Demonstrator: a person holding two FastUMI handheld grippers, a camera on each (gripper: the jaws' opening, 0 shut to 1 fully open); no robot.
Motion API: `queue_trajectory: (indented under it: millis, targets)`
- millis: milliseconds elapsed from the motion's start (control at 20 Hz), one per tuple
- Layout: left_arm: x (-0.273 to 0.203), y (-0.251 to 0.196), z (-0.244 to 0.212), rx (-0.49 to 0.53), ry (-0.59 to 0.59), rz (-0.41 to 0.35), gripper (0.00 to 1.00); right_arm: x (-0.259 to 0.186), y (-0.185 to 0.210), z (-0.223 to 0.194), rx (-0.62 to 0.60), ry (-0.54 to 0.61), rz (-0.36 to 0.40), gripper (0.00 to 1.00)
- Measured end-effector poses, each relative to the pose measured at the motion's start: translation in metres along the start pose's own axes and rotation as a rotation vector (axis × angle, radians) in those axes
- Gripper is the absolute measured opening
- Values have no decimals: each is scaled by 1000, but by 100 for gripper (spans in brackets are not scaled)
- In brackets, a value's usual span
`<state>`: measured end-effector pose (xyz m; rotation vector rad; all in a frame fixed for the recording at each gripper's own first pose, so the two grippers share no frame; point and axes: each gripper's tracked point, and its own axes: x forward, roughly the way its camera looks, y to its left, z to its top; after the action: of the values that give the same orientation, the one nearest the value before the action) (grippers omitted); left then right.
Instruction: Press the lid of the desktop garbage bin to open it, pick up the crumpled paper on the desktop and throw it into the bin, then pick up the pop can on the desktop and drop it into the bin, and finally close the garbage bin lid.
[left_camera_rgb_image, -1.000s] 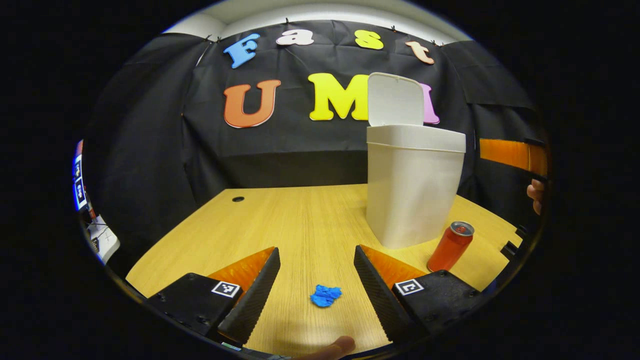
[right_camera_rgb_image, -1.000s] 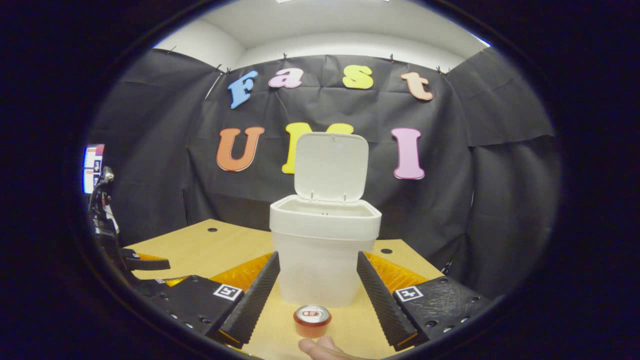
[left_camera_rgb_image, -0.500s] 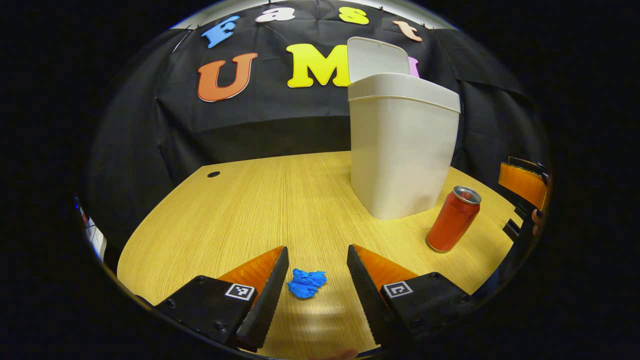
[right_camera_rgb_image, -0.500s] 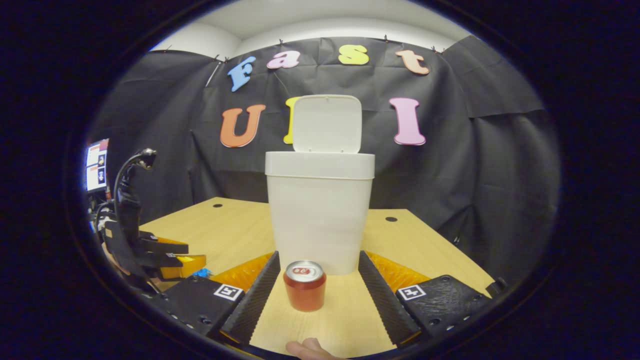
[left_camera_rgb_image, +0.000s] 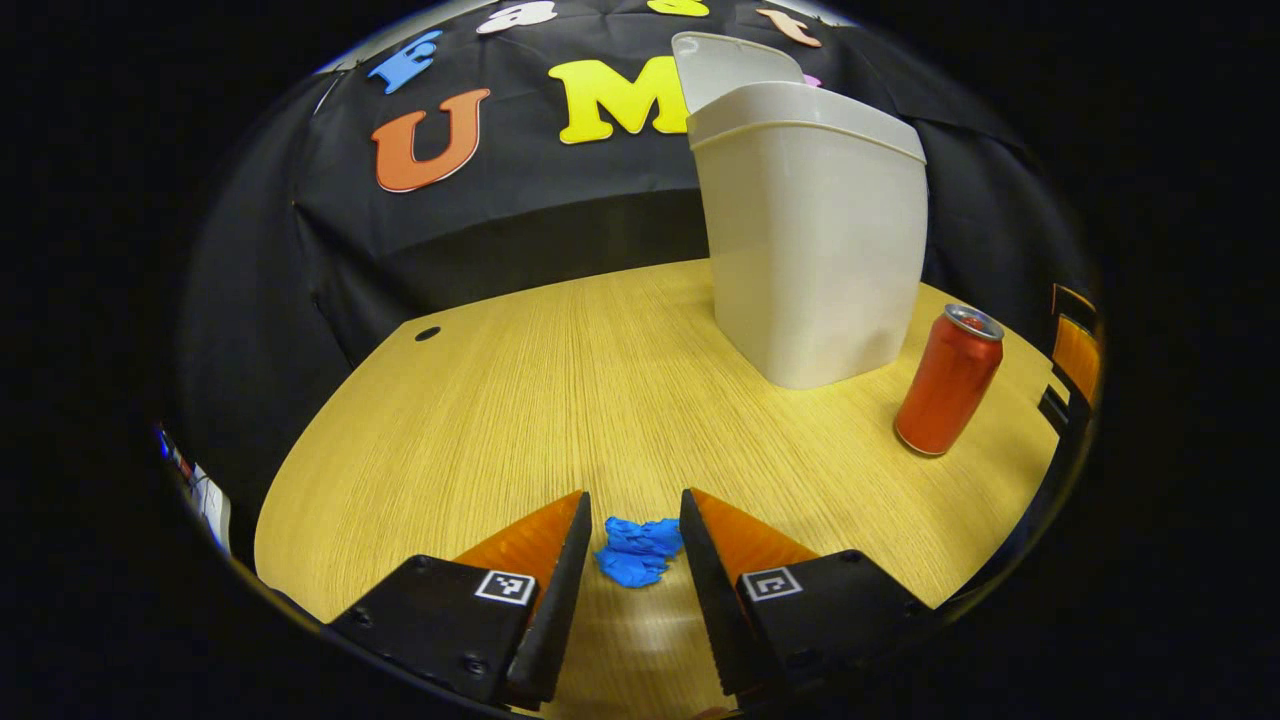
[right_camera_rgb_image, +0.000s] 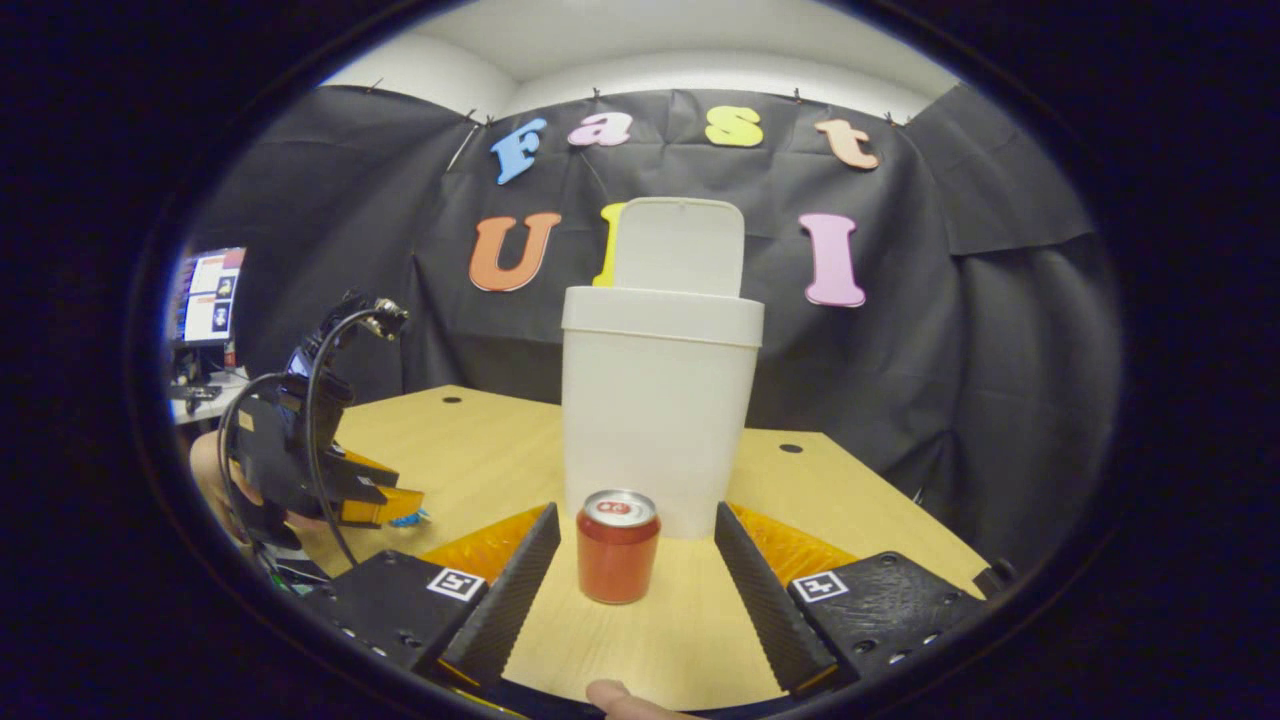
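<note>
Bins: we count one white garbage bin (left_camera_rgb_image: 815, 240), upper right of the left gripper view and centre of the right gripper view, standing upright on the surface (left_camera_rgb_image: 520, 400).
Lid: one lid (right_camera_rgb_image: 680, 247), raised upright behind the bin's rim, so the bin is open.
Crumpled paper: one blue crumpled paper (left_camera_rgb_image: 637, 549), bottom centre of the left gripper view, lying on the surface between the left fingers.
Pop cans: one red pop can (right_camera_rgb_image: 617, 546), upright, lower centre of the right gripper view, just in front of the bin; at the right of the left gripper view it stands beside the bin.
Left hand-held gripper (left_camera_rgb_image: 632, 520): its fingers are narrowed around the paper, the right-side one at the paper's edge; we cannot tell whether both press on it. We also see it at the left of the right gripper view, low over the surface.
Right hand-held gripper (right_camera_rgb_image: 636, 528): jaws spread wide, the can between the fingers with a gap on each side.
Holes in the surface: we count two small round ones in the right gripper view.
</note>
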<state>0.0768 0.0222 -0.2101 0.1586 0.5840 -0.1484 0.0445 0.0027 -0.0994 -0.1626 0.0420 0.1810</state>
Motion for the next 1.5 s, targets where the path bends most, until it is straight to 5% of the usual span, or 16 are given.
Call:
queue_trajectory:
  millis: [250, 750, 1100, 1350, 1500]
  targets:
    - [4, -2, -8, 55, 21, -7, 50, 4, 2, -5, -34, -26, -29, 98]
    - [4, 6, -1, 42, -17, -21, 17, 20, 10, -43, 29, 106, 4, 95]
    - [-15, 11, 42, 35, -198, 38, 10, 32, 15, -53, 144, 180, 31, 95]
    - [-41, -9, 69, 25, -328, -8, 10, 53, 20, -60, 125, 215, 11, 95]
    - [-54, -5, 80, 35, -381, 37, 10, 69, 24, -62, 130, 237, -11, 95]
